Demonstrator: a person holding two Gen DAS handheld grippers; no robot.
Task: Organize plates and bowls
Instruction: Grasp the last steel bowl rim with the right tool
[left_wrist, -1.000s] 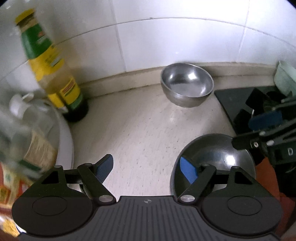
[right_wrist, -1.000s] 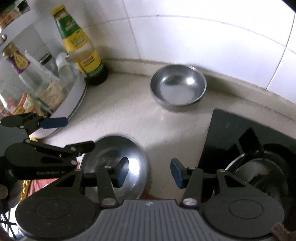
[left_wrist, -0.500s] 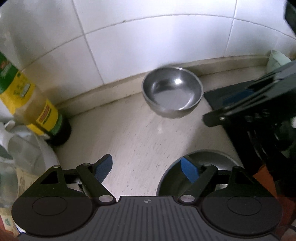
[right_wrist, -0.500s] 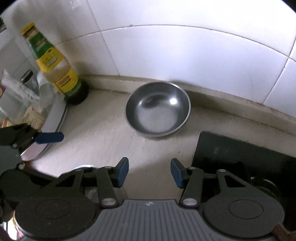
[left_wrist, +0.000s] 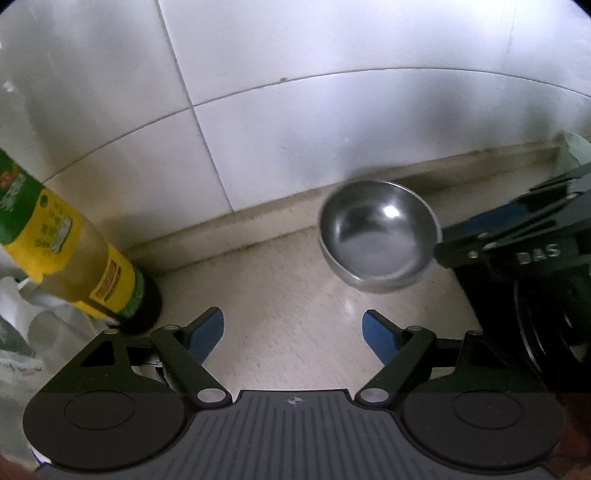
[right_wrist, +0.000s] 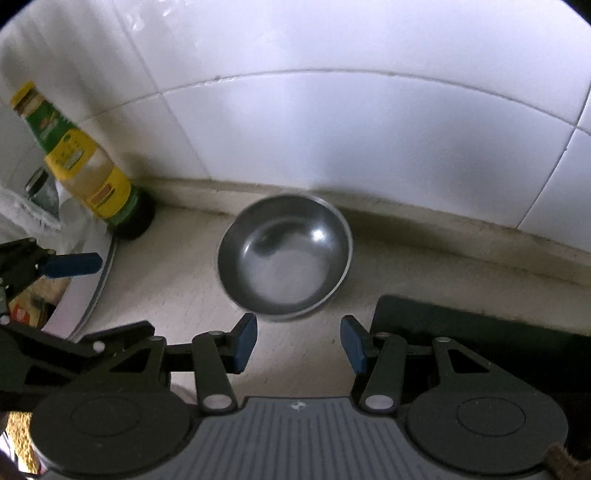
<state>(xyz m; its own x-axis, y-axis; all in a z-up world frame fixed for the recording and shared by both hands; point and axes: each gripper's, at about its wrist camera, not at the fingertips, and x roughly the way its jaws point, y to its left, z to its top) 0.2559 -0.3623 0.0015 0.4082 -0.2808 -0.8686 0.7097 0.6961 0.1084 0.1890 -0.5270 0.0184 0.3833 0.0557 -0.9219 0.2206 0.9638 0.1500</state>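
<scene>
A steel bowl (left_wrist: 378, 245) stands upright on the beige counter near the tiled wall; it also shows in the right wrist view (right_wrist: 284, 256). My left gripper (left_wrist: 293, 334) is open and empty, a short way in front of and left of the bowl. My right gripper (right_wrist: 298, 343) is open and empty, just in front of the bowl's near rim. The right gripper also shows in the left wrist view (left_wrist: 517, 229), its fingertip beside the bowl's right rim. The left gripper also shows at the left of the right wrist view (right_wrist: 70, 264).
A yellow-labelled oil bottle (left_wrist: 74, 254) stands at the left by the wall, also in the right wrist view (right_wrist: 85, 173). A white round tray (right_wrist: 85, 291) with jars lies at the far left. A black stove top (right_wrist: 480, 332) is at the right.
Both grippers have moved forward toward the wall and the far bowl. The second steel bowl near the front edge has dropped out of view.
</scene>
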